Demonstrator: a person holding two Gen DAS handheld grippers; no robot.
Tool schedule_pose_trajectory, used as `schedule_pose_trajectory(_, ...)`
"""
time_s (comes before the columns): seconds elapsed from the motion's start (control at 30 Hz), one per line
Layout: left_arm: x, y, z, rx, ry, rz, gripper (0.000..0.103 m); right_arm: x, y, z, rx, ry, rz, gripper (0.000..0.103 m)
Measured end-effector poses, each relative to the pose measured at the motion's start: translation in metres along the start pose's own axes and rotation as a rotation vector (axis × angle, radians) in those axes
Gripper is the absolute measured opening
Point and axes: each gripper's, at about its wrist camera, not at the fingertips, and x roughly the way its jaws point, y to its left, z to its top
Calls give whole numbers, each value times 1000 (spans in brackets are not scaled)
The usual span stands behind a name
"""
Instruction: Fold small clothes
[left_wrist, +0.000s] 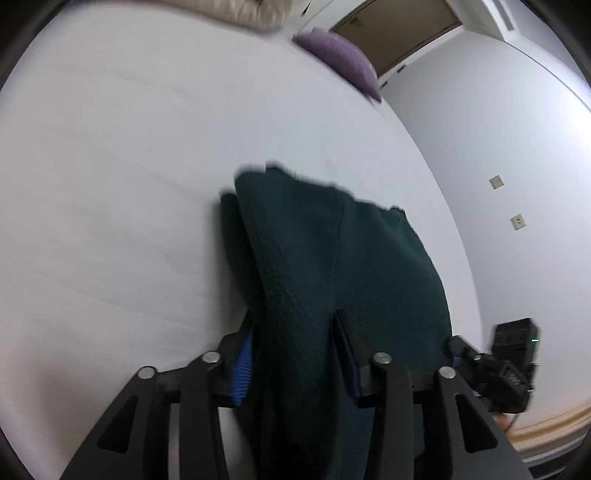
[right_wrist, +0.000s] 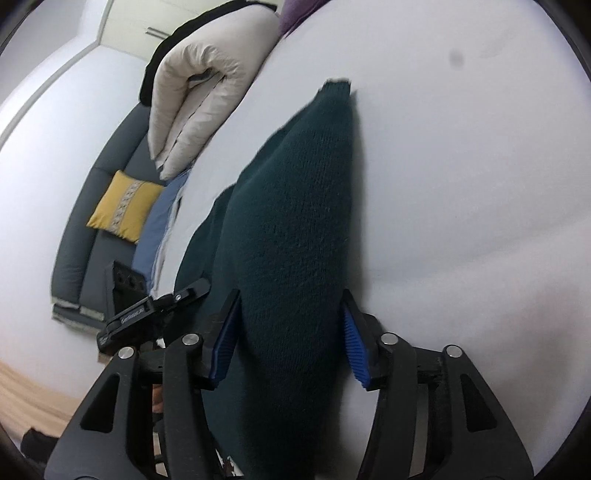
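Note:
A dark green knitted garment (left_wrist: 332, 258) hangs above the white bed sheet (left_wrist: 129, 184), held up between both grippers. My left gripper (left_wrist: 295, 354) has its blue-padded jaws on either side of a thick bunch of the knit and is shut on it. My right gripper (right_wrist: 290, 332) likewise has its blue pads (right_wrist: 354, 343) around the same garment (right_wrist: 295, 221) and grips it. The far end of the cloth trails down onto the sheet. The right gripper's body (left_wrist: 506, 369) shows at the lower right of the left wrist view.
A purple pillow (left_wrist: 343, 59) lies at the bed's far edge. A folded cream duvet (right_wrist: 199, 85) lies on the bed's far left. A grey sofa (right_wrist: 85, 229) with a yellow cushion (right_wrist: 123, 205) stands beside the bed. The left gripper's body (right_wrist: 147, 310) is close by.

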Motion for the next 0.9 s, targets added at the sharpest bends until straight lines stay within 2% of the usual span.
schedule_pose_trajectory(0.07, -27, -12, -3, 53, -84, 56, 62, -24, 10, -1, -38, -57, -57, 50)
schedule_pose_trajectory(0.13, -49, -27, -7, 122, -174, 133, 67, -45, 21, -4, -77, -97, -115, 50)
schedule_pose_trajectory(0.2, -80, -52, -19, 225, -311, 232, 72, -67, 41, -11, -157, -154, -206, 50)
schedule_pose_trajectory(0.23, -94, -65, -26, 266, -379, 274, 81, -75, 50, -13, -188, -180, -239, 50)
schedule_pose_trajectory(0.27, -106, -80, -36, 305, -465, 319, 96, -87, 60, -17, -228, -217, -281, 51)
schedule_pose_trajectory(0.3, -123, -93, -46, 335, -554, 356, 103, -98, 73, -23, -273, -261, -328, 55)
schedule_pose_trajectory(0.33, -137, -103, -56, 354, -628, 378, 103, -108, 87, -29, -318, -306, -373, 58)
schedule_pose_trajectory(0.37, -154, -116, -67, 382, -700, 388, 103, -115, 99, -32, -348, -342, -404, 67)
schedule_pose_trajectory(0.4, -165, -125, -75, 404, -739, 398, 103, -127, 114, -41, -393, -406, -445, 76)
schedule_pose_trajectory(0.43, -172, -137, -81, 421, -773, 417, 103, -134, 128, -42, -415, -443, -457, 80)
schedule_pose_trajectory(0.5, -190, -154, -91, 430, -839, 472, 103, -156, 152, -55, -468, -555, -473, 97)
schedule_pose_trajectory(0.57, -205, -165, -96, 418, -898, 495, 103, -173, 170, -63, -492, -640, -470, 101)
schedule_pose_trajectory(0.63, -232, -176, -106, 430, -986, 462, 103, -193, 189, -70, -519, -716, -463, 101)
schedule_pose_trajectory(0.7, -246, -186, -106, 477, -1009, 445, 103, -208, 209, -70, -535, -748, -460, 103)
schedule_pose_trajectory(0.83, -269, -201, -113, 674, -957, 369, 103, -234, 241, -75, -544, -806, -467, 103)
schedule_pose_trajectory(0.9, -273, -209, -115, 663, -967, 384, 103, -245, 253, -81, -561, -839, -471, 103)
